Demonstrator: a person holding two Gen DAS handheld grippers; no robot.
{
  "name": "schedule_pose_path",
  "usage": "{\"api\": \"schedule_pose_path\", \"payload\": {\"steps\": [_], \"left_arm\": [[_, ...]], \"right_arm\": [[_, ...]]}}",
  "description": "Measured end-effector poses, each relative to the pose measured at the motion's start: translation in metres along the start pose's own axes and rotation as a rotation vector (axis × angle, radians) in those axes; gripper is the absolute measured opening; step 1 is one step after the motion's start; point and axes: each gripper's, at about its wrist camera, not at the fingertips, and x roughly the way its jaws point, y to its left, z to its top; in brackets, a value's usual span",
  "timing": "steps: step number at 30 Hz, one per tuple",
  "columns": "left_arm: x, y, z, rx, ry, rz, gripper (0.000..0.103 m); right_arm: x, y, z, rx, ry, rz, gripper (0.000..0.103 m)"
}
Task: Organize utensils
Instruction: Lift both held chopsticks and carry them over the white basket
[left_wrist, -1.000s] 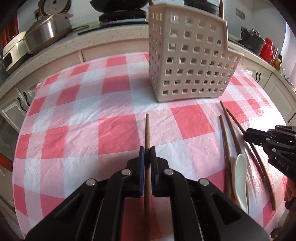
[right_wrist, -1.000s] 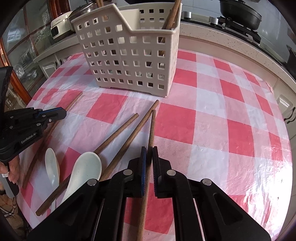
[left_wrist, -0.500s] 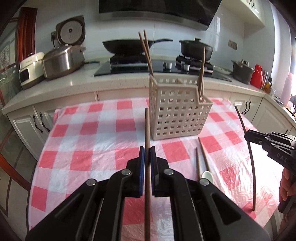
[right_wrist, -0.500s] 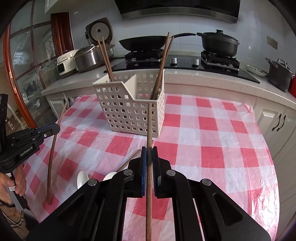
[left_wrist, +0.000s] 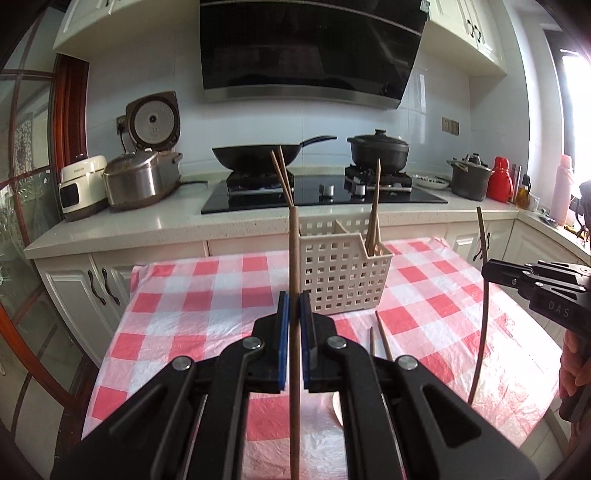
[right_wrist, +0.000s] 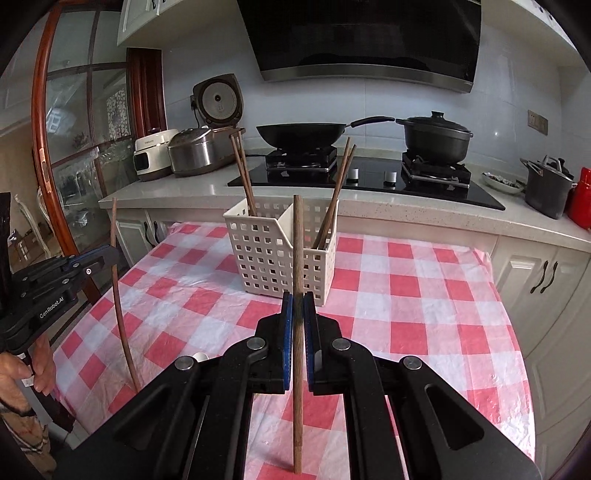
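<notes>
Left tool (left_wrist: 292, 310) clamped on a brown wooden chopstick (left_wrist: 294, 258), blue pads pressed to both sides of the shaft; chopstick standing roughly upright, lifted clear of the bench (left_wrist: 184, 314) with its red-and-white checked cloth; upper tip rising in front of the white perforated basket (left_wrist: 343, 273). Right tool (right_wrist: 297, 314) likewise clamped on a second chopstick (right_wrist: 298, 251), also near upright, lower end just above or on the cloth, hard to tell which. Basket well back on the bench, split into two compartments; a pair of chopsticks (right_wrist: 242, 173) leaning in the left compartment, another pair (right_wrist: 338, 184) leaning in the right one. Two loose chopsticks (left_wrist: 380, 339) lying on the cloth in front of the basket, partly hidden behind the left tool; white spoon (left_wrist: 337, 406) showing as a pale edge below them. From the right wrist view, left tool out at the left edge, held by a hand (right_wrist: 22, 373). Behind the bench: black wok (left_wrist: 258, 157) and lidded black pot (left_wrist: 378, 149) on the hob, steel rice cooker (left_wrist: 142, 177) with its lid up.
</notes>
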Motion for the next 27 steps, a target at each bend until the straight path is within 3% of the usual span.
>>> {"api": "schedule_pose_path", "payload": {"steps": [15, 27], "left_arm": [[-0.025, -0.003, 0.005, -0.024, -0.099, 0.013, 0.006], [-0.016, -0.007, 0.017, -0.011, -0.117, 0.004, 0.006]], "right_arm": [[-0.023, 0.008, 0.007, -0.011, -0.067, 0.003, 0.006], [-0.012, 0.007, 0.015, -0.013, -0.064, 0.005, 0.006]]}}
